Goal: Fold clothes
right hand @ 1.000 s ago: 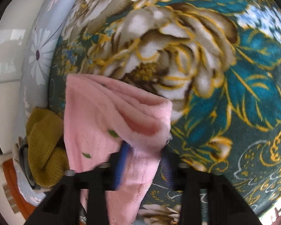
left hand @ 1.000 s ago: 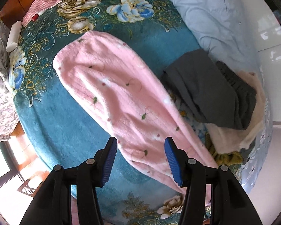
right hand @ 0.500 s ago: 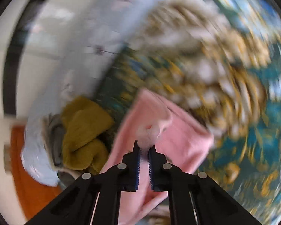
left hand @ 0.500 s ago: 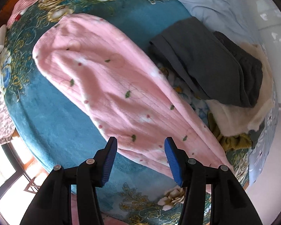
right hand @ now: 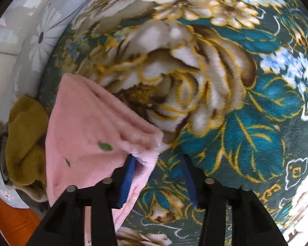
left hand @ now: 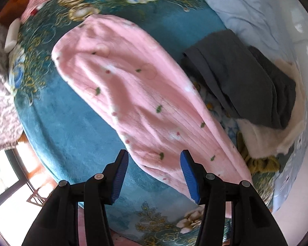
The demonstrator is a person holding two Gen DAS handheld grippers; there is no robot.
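A long pink fleece garment (left hand: 133,94) with small green and red marks lies stretched across the teal floral blanket (left hand: 71,135). My left gripper (left hand: 153,161) is open and empty, its blue pads either side of the garment's near edge, just above it. In the right wrist view the garment's end (right hand: 88,135) lies bunched on the blanket. My right gripper (right hand: 158,164) is open; its left pad touches the pink hem, and nothing is held.
A folded dark grey garment (left hand: 242,78) lies on a cream one (left hand: 267,135) at the right. An olive-yellow garment (right hand: 24,143) sits by the bed edge. A light blue sheet (left hand: 256,10) lies beyond. A window and floor show at lower left.
My right gripper was shut on the pink hem half a second ago and has opened, leaving the end on the blanket. My left gripper stayed open and shifted slightly over the garment.
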